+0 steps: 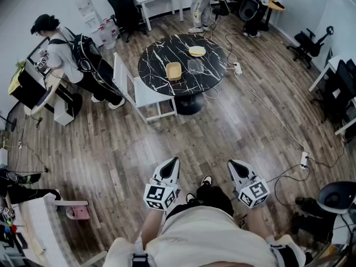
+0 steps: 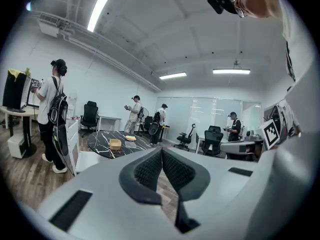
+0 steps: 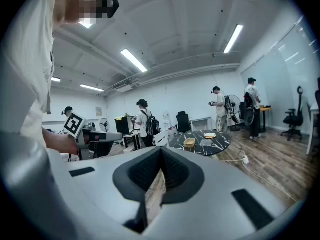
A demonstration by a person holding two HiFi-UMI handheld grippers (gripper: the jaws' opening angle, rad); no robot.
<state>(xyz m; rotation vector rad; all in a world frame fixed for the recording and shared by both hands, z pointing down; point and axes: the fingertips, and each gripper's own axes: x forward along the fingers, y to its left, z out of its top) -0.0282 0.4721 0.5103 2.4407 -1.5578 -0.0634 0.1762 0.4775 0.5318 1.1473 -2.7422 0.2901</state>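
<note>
I hold my left gripper (image 1: pixel 171 163) and my right gripper (image 1: pixel 234 164) out in front of my tummy, side by side and a little apart. In the left gripper view, my left jaws are pressed together at their tips, with nothing between them. In the right gripper view, my right jaws are pressed together at their tips too, and nothing is between them either. Each gripper has a cube with black and white squares on it. My black and white shoe (image 1: pixel 206 181) peeks out between the two grippers, low down on the wood floor (image 1: pixel 222 132). It is the thing nearest to my grippers, and they do not touch it. A little way off to my right, a white power strip (image 1: pixel 303 159) lies on the floor with a long cable running from it. Farther ahead stands a round black table (image 1: pixel 161 57) with white lines like marble. On it sit a yellow tray (image 1: pixel 174 70), a clear tub (image 1: pixel 196 66) just beside the tray, and a plate (image 1: pixel 197 51) with something yellow on it near the far edge. A white chair (image 1: pixel 142 90) stands right next to the table on its left side. Far off to the left, a person with a backpack (image 1: pixel 72 57) bends over a desk. At the very back stands a black office chair (image 1: pixel 125 7).
</note>
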